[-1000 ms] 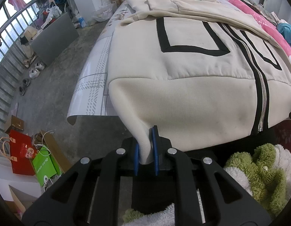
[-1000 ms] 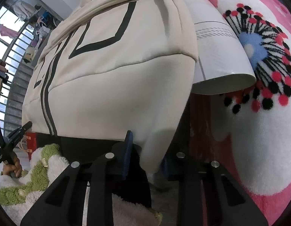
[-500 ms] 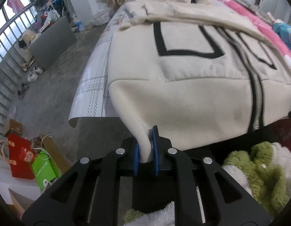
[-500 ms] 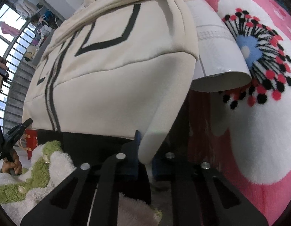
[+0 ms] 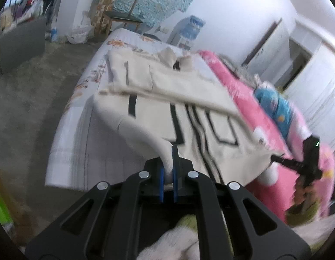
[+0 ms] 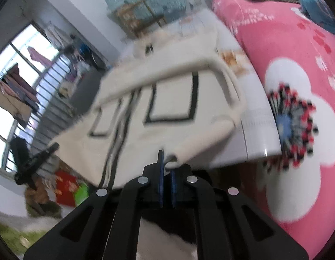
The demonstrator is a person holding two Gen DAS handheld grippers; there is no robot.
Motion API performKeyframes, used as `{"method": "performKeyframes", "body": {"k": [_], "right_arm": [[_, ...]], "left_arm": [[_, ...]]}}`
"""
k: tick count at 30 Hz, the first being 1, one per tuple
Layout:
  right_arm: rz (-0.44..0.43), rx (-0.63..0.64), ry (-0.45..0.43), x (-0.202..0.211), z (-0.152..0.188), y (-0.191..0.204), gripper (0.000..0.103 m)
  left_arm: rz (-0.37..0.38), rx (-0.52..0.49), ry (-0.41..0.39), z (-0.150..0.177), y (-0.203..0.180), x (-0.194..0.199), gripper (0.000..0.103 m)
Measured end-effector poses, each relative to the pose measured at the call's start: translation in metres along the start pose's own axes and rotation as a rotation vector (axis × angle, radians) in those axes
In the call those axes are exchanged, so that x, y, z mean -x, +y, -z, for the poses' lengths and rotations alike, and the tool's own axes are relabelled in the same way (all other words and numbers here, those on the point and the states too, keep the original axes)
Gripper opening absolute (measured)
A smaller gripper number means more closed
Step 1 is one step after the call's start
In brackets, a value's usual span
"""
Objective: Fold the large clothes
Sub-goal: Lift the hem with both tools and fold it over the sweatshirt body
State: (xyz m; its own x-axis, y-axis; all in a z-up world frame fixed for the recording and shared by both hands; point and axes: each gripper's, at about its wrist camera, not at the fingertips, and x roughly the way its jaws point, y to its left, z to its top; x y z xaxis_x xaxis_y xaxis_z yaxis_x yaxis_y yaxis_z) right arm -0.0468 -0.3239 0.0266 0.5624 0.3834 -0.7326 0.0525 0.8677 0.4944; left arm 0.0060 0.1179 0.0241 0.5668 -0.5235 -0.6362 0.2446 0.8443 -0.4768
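A cream zip jacket point(image 5: 184, 91) with black line trim lies on the table, sleeves folded across its chest; it also shows in the right wrist view point(image 6: 167, 99). My left gripper point(image 5: 168, 169) is shut on the jacket's left hem corner, lifted above the table. My right gripper point(image 6: 166, 171) is shut on the right hem corner, also lifted. Each gripper shows in the other's view: the right gripper point(image 5: 297, 162) and the left gripper point(image 6: 35, 160). Both views are motion-blurred.
The white patterned tablecloth point(image 5: 67, 151) hangs over the table's near edge. A pink flowered blanket point(image 6: 297, 86) lies to the right. A chair point(image 5: 121, 15) and a water bottle point(image 5: 192, 27) stand beyond the table. Red and green bags point(image 6: 69, 190) sit on the floor.
Both grippers have lifted the hem corners up and forward over the jacket. The right gripper closed on its corner during this second. The views now look along the table.
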Motion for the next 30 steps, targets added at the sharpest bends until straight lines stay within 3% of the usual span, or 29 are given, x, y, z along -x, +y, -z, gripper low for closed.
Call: {"method": "performKeyframes", "body": {"k": [4,10,20,23,27,29,30], "right_arm": [[-0.053,-0.067,-0.077,-0.002,-0.039,-0.011,0.006],[-0.080,-0.155,-0.109,-0.038,-0.085,-0.032,0.006],[-0.082,-0.298,-0.070,-0.117,-0.128,-0.081,0.006],[-0.084,-0.332,-0.063,-0.128,-0.131,-0.092,0.006],[-0.101,-0.392,-0.116,-0.119,-0.135,-0.111,0.009],[-0.074,-0.397,-0.147,-0.109,-0.134,-0.116,0.033],[-0.046,-0.391,-0.166,-0.102,-0.133,-0.116,0.038]], "left_arm": [[0.030,0.107,-0.026,-0.037,0.025,-0.020,0.005],[0.036,0.229,0.001,-0.075,0.062,-0.067,0.005],[-0.005,0.295,0.057,-0.095,0.099,-0.132,0.006],[0.011,0.322,0.060,-0.094,0.108,-0.141,0.006],[0.034,0.358,0.030,-0.093,0.121,-0.137,0.012],[0.029,0.383,-0.012,-0.092,0.128,-0.127,0.021],[0.008,0.391,-0.051,-0.093,0.133,-0.118,0.026]]}}
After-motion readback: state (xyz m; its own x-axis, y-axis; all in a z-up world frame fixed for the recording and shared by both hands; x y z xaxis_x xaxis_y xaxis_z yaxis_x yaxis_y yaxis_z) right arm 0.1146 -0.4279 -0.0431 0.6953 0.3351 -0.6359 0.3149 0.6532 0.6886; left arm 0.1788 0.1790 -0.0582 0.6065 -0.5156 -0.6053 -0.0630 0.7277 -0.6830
